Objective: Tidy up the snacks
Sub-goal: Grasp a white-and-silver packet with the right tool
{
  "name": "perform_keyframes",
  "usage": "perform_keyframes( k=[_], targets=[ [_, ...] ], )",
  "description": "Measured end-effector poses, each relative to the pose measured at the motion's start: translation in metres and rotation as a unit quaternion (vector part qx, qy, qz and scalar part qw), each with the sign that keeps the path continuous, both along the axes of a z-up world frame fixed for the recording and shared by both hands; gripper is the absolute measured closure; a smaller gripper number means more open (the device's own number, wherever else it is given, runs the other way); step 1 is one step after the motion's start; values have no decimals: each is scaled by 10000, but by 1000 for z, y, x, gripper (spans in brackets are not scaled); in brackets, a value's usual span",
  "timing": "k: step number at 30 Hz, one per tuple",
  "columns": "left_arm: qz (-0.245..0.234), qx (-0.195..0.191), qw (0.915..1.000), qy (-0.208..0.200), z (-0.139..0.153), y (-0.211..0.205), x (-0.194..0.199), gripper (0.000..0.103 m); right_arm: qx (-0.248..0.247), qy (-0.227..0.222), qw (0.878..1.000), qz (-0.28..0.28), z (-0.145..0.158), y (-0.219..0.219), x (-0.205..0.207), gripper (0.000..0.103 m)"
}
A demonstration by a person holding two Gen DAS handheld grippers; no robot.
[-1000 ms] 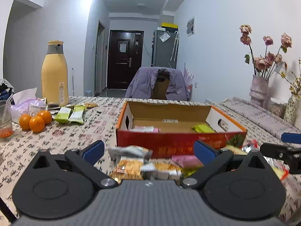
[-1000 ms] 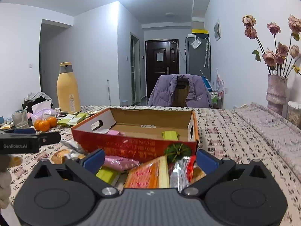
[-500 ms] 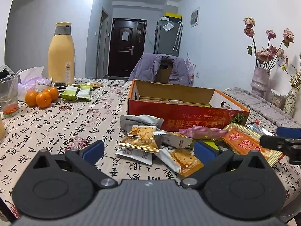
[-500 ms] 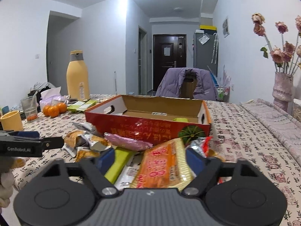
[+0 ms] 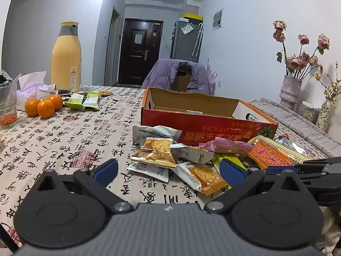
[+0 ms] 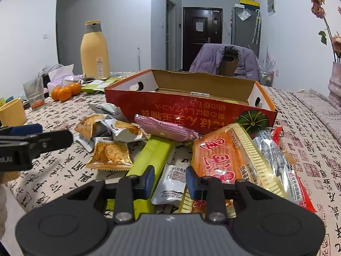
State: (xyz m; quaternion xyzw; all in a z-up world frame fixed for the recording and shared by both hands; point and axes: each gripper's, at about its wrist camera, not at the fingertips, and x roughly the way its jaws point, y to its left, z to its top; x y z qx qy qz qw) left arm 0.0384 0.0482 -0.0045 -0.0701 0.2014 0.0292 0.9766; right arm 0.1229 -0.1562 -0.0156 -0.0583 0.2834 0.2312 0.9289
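A pile of snack packets lies on the patterned tablecloth in front of an open red cardboard box (image 5: 213,132) (image 6: 191,108). My left gripper (image 5: 168,169) is open wide, low over the biscuit packets (image 5: 157,147) at the pile's left side. My right gripper (image 6: 170,179) hangs over the pile's near edge. Its jaws are closing, with a small white packet (image 6: 172,179) between the pads, which do not visibly press on it. A long green packet (image 6: 153,155) lies to the left of that packet, an orange packet (image 6: 221,160) to the right and a pink one (image 6: 164,128) behind.
At the far left stand a tall yellow bottle (image 5: 66,59), oranges (image 5: 42,106), a glass (image 5: 7,111), green packets (image 5: 83,102) and a yellow cup (image 6: 11,113). A vase of dried roses (image 5: 289,91) stands at the right. A chair with a purple jacket (image 5: 179,76) is behind the box.
Both grippers have sunk toward the pile. The right one has moved forward over the packets and its jaws have narrowed from wide to a small gap. The left jaws stay wide.
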Motion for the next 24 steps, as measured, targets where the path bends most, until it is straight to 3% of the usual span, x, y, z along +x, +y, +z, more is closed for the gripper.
perform_keyframes(
  k=[5,9,13,18,24],
  targets=[
    [11,-59,10000,15,-2,2,-1,0,-87,162,9995,-268,-8,-11,7,70],
    [14,-102,9999,72,-3,2,1,0,54,236,9994,-264,-7,-16,7,54],
    [15,-99,9999,68,-3,2,1,0,-55,211,9992,-321,-10,-13,9,49],
    [28,-119,9999,109,-3,2,1,0,-26,248,9983,-524,-13,-17,13,22],
    [54,-139,9997,186,-6,3,4,0,270,270,9984,-407,-14,-24,13,20]
  ],
)
